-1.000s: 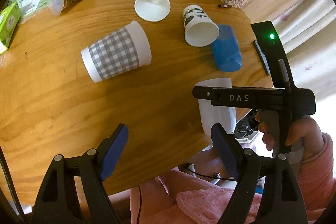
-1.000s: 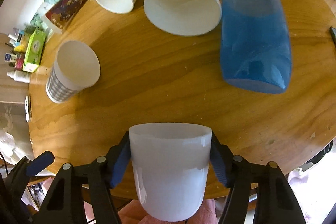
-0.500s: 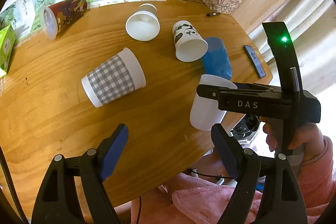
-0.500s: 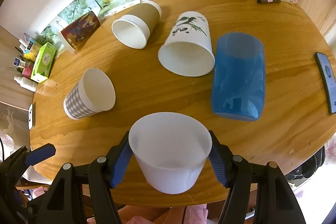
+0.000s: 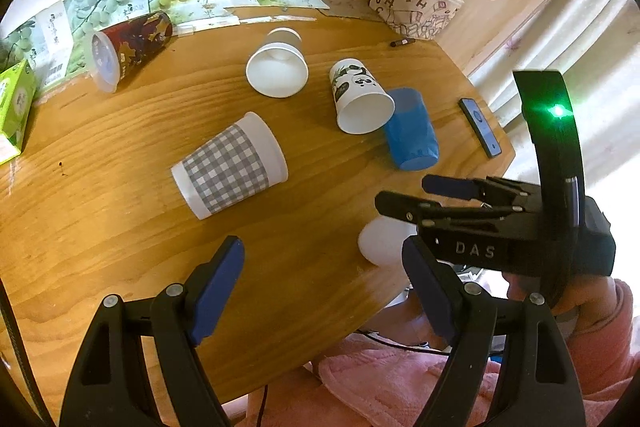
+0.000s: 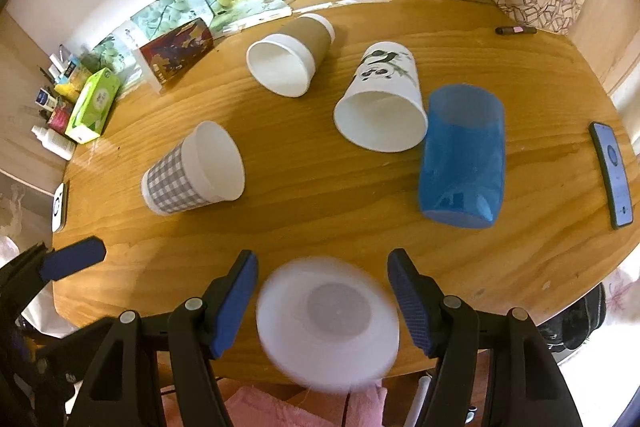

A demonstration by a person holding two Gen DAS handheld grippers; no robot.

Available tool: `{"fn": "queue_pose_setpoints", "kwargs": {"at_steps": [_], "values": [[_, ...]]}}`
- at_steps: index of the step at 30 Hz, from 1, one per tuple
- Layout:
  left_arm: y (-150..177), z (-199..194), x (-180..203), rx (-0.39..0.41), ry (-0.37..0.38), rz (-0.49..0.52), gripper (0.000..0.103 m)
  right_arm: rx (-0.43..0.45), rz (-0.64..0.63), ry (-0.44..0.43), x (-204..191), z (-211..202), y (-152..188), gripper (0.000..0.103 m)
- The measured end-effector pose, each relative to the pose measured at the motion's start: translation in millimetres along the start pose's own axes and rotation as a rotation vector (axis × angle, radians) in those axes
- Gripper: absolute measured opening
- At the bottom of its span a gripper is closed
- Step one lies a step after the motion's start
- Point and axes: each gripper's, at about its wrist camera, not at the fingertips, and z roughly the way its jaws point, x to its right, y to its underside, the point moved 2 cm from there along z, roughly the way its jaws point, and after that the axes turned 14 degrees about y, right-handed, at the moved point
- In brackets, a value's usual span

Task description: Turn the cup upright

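A white plastic cup stands upright near the table's front edge, seen from above and motion-blurred, between the fingers of my right gripper. The jaws stand wider than the cup and I see gaps on both sides. In the left wrist view the cup shows partly behind the right gripper. My left gripper is open and empty above the table's front part.
Several cups lie on their sides on the round wooden table: a grey checked cup, a brown cup, a panda cup, a blue cup, a dark red cup. A phone lies right.
The right gripper turned the white cup from lying tilted to upright, set it down on the table and opened its jaws. The left gripper pulled back and rose slightly.
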Motion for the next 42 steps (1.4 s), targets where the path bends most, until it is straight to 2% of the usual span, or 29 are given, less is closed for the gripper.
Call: {"fn": "queue_pose_setpoints", "kwargs": {"at_steps": [5,10,14,19,26,28,32,38,40,41,42], "values": [[3,-3,-5,0.01,0.0,-0.018,0.084,-0.007,0.012,-0.017,0,0,11,0.068],[6,-4,-6,0.018,-0.012,-0.037,0.084,0.014,0.049,-0.046,7,-6,16,0.074],[9,-7,-3,0.033,-0.017,-0.049,0.084,0.092,0.094,-0.08,17,-21,14,0.081],[11,-12,7,0.074,-0.041,-0.061,0.084,0.227,0.12,-0.097,33,-48,12,0.083],[18,-22,42,0.174,-0.095,-0.1,0.084,0.403,0.119,-0.123,66,-97,17,0.087],[22,-25,52,0.213,-0.116,-0.113,0.089,0.449,0.106,-0.117,77,-111,22,0.088],[29,-30,78,0.298,-0.175,-0.161,0.089,0.485,0.07,-0.118,96,-129,33,0.088],[48,-37,115,0.422,-0.242,-0.247,0.097,0.487,0.028,-0.182,120,-146,57,0.088],[55,-41,125,0.449,-0.268,-0.281,0.097,0.487,0.015,-0.196,127,-152,66,0.095],[58,-43,130,0.46,-0.281,-0.29,0.097,0.492,0.012,-0.204,129,-154,69,0.103],[61,-45,134,0.47,-0.294,-0.295,0.097,0.494,0.008,-0.209,131,-158,73,0.103]]}}
